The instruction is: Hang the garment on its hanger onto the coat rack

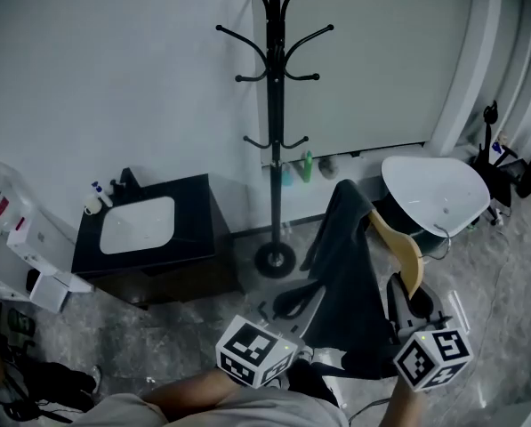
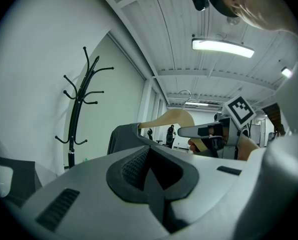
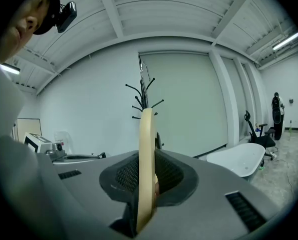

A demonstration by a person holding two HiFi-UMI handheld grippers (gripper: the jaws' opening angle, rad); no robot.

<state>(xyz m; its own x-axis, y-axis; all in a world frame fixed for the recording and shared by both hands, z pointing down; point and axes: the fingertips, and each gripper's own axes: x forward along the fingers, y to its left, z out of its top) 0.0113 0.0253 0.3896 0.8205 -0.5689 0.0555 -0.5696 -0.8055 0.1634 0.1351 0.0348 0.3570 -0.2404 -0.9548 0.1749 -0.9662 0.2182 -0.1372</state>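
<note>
A black coat rack (image 1: 273, 114) stands by the white wall, its round base (image 1: 274, 260) on the grey floor. In front of it a dark garment (image 1: 347, 278) drapes over a wooden hanger (image 1: 400, 244). My right gripper (image 3: 147, 184) is shut on the hanger's wooden arm (image 3: 146, 149), with the rack (image 3: 141, 95) straight behind it. My left gripper (image 2: 151, 171) is shut on nothing, just left of the garment. From its view I see the rack (image 2: 78, 115), the garment (image 2: 122, 137), the hanger (image 2: 171, 118) and the right gripper (image 2: 214, 131).
A black cabinet with a white sink (image 1: 139, 224) stands left of the rack. A white bathtub (image 1: 436, 194) lies at the right, with an office chair (image 1: 507, 162) behind it. Bottles (image 1: 297, 169) line the wall base. White boxes (image 1: 18, 229) sit at far left.
</note>
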